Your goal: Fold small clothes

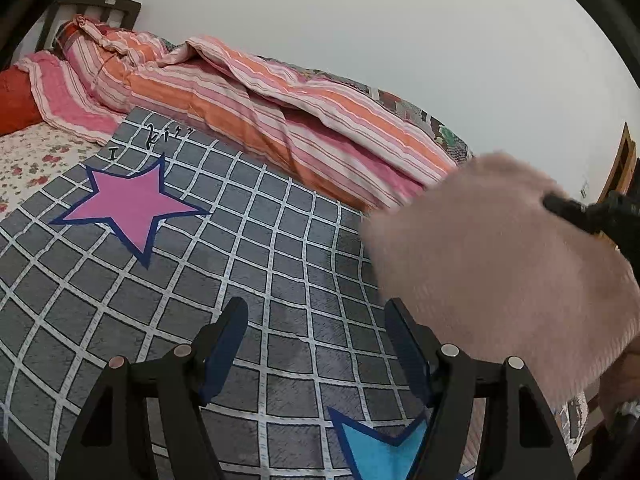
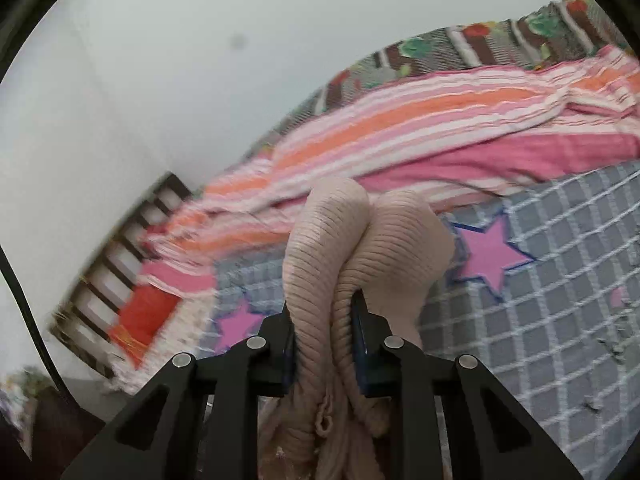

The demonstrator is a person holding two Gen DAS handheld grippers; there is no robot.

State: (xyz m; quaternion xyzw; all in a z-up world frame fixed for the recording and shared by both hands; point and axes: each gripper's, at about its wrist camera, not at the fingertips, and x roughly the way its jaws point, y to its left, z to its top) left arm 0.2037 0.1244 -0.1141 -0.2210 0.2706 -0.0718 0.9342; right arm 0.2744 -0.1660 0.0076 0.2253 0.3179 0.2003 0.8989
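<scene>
Spread and empty, the left gripper (image 1: pixel 316 344) hangs over the grey checked bedspread (image 1: pixel 248 264) with its pink star (image 1: pixel 132 208), while to its right the right gripper (image 2: pixel 323 340) is pinched on a bunched pale-pink ribbed garment (image 2: pixel 332 248), lifted clear of the bed and blurred in the left wrist view. That garment looks light, soft and limp, so it will likely sag and slide out of shape. Best taken by a hem or corner with the free claw and spread flat on the bedspread, short of the striped quilt (image 1: pixel 256 100).
</scene>
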